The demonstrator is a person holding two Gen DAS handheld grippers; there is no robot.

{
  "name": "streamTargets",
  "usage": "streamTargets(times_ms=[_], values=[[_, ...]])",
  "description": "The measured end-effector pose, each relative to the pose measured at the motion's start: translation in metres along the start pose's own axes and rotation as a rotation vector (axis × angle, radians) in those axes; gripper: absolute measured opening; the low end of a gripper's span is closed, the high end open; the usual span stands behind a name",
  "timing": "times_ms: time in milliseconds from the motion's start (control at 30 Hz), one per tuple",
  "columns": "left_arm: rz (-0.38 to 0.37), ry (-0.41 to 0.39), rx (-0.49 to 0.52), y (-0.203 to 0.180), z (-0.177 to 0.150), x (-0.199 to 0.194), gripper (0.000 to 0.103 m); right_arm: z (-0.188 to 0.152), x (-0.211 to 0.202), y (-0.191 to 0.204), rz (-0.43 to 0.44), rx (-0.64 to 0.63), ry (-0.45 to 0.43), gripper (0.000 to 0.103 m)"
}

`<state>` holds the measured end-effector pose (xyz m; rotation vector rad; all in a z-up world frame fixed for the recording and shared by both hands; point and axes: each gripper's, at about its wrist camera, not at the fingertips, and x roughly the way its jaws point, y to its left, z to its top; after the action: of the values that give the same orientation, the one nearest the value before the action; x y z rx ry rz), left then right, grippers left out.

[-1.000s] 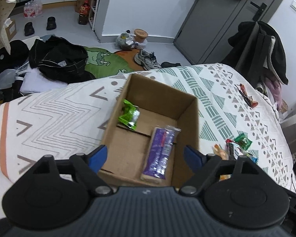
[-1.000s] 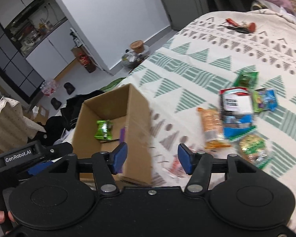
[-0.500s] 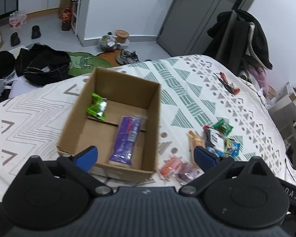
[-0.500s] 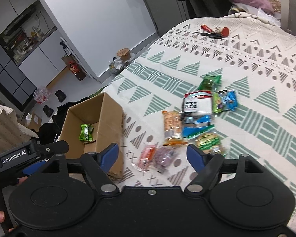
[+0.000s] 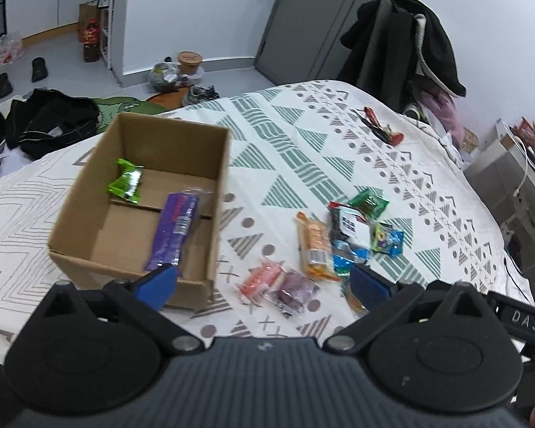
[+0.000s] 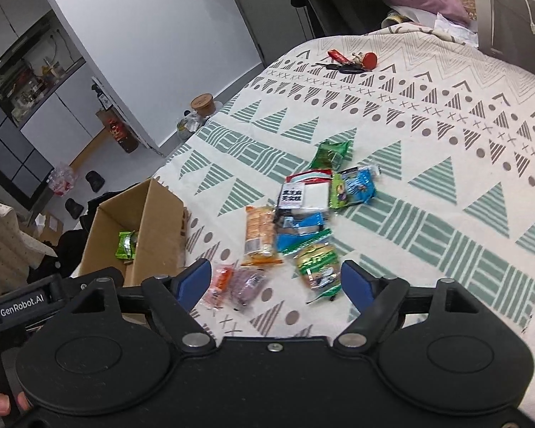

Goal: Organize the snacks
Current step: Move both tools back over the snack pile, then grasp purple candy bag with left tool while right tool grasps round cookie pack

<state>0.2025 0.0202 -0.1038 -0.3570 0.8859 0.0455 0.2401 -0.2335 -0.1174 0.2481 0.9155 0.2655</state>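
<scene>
Purple, the long plastic snack packet (image 5: 173,230) lies lengthwise in the brown cardboard box (image 5: 89,192), while both blue-padded grippers (image 5: 264,280) (image 6: 273,280) gape empty.

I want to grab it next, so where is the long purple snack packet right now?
The long purple snack packet lies inside the brown cardboard box, along its right wall in the left wrist view, nearer than the bright green packet.

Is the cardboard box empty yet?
Not empty. The cardboard box stands upright, top open, with a green packet and a purple packet on its floor.
</scene>
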Motion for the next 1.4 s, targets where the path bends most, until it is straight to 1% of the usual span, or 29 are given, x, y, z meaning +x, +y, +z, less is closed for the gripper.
streamTargets(times_ms=[67,167,267,367,433,467,533,700,833,1067,1267,1400], values=[[-0.021,-0.003,0.015,-0.006,-0.002,0.002,0.102,0.002,0.001,-0.006,0.003,-0.005,0.002,0.079],[-0.043,-0.001,0.064,-0.017,-0.004,0.008,0.1,0.002,0.004,-0.014,0.003,-0.006,0.006,0.079],[-0.062,0.008,0.076,-0.024,-0.008,0.016,0.098,-0.001,0.013,-0.024,0.011,0.004,0.021,0.078],[-0.07,0.033,0.087,-0.027,-0.012,0.029,0.09,-0.005,0.022,-0.032,0.022,0.015,0.038,0.075],[-0.078,0.056,0.093,-0.028,-0.015,0.04,0.081,-0.007,0.029,-0.037,0.031,0.029,0.053,0.072],[-0.079,0.066,0.092,-0.029,-0.017,0.044,0.079,-0.008,0.032,-0.04,0.037,0.035,0.06,0.071],[-0.083,0.085,0.092,-0.03,-0.019,0.056,0.067,-0.008,0.038,-0.043,0.048,0.04,0.073,0.069],[-0.081,0.125,0.099,-0.031,-0.022,0.081,0.058,-0.009,0.056,-0.046,0.057,0.02,0.116,0.063],[-0.073,0.151,0.101,-0.031,-0.022,0.098,0.056,-0.008,0.07,-0.047,0.036,-0.001,0.138,0.064],[-0.07,0.182,0.109,-0.031,-0.02,0.125,0.056,-0.006,0.089,-0.051,0.048,0.001,0.168,0.064],[-0.063,0.207,0.112,-0.031,-0.022,0.146,0.056,-0.006,0.105,-0.057,0.04,0.012,0.196,0.064],[-0.065,0.232,0.111,-0.032,-0.023,0.158,0.056,-0.006,0.111,-0.058,0.035,0.008,0.2,0.064]])
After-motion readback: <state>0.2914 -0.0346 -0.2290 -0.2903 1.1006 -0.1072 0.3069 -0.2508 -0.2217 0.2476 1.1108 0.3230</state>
